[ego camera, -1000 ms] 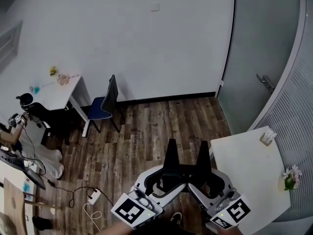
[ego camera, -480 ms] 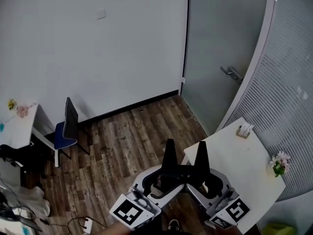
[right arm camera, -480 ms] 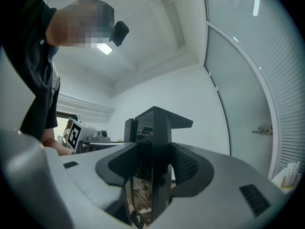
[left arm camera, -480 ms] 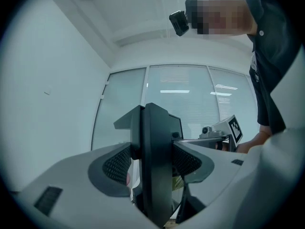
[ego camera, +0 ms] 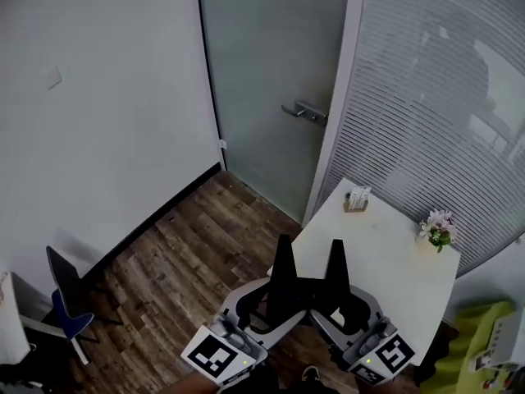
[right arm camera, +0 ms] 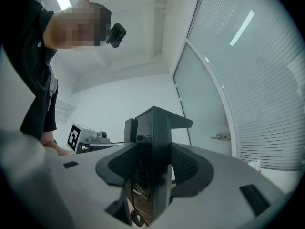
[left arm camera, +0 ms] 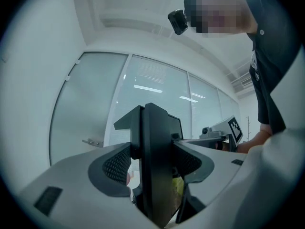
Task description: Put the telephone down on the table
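The left gripper (ego camera: pixel 284 253) and the right gripper (ego camera: pixel 335 253) are held side by side low in the head view, tips pointing forward and bodies nearly touching. Each gripper's own view shows its two black jaws pressed flat together into one slab, with nothing between them. Both are empty. The telephone shows in none of the three views, so where it lies cannot be told.

Just ahead and to the right stands a white table (ego camera: pixel 394 261). The right gripper's tips overlap its near left edge in the head view. At the table's far corner sits a small holder (ego camera: pixel 356 198) with pale pieces standing upright in it, perhaps napkins; the view is too small to be sure. On the right edge, well apart from the holder, is a small bunch of flowers (ego camera: pixel 438 230) in a pot.

Beyond the table are a frosted door (ego camera: pixel 262 80) with a metal handle (ego camera: pixel 302 111) and a curved glass wall with blinds (ego camera: pixel 443 97). The floor (ego camera: pixel 189 253) is dark wood planks. A blue chair (ego camera: pixel 66 306) stands at the lower left.
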### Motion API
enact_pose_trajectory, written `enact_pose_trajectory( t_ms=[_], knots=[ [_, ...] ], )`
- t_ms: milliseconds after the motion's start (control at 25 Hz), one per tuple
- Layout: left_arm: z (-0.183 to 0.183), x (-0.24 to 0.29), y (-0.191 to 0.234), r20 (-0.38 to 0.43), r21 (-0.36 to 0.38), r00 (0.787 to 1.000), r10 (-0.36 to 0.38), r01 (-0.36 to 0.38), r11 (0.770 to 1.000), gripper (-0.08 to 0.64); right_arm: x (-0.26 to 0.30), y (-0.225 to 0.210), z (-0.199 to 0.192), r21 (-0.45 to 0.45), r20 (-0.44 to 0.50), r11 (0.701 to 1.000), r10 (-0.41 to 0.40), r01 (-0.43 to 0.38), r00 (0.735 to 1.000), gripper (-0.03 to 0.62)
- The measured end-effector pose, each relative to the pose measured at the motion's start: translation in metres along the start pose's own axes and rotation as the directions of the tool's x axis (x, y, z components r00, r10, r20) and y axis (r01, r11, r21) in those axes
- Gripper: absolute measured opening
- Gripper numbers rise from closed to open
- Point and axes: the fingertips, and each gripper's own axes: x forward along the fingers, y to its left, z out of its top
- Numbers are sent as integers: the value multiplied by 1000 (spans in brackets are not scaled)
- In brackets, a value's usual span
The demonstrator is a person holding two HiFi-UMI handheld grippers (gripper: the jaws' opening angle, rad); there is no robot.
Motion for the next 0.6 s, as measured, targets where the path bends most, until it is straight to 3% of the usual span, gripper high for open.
enact_pose_trajectory(
  t_ms=[160,320,600],
  knots=[
    [-13,41,-7,-33,-12,990,-140,140,990,276,-20,-35,-5,16,14,989,-144,144,989,230],
    [-33,84,-26,-73,-62,963,-258,254,965,276,-52,-70,-17,55,5,961,-272,271,962,230],
    [-73,167,-68,-141,-120,918,-370,355,927,276,-116,-141,-38,122,-15,911,-396,394,918,230]
  ],
)
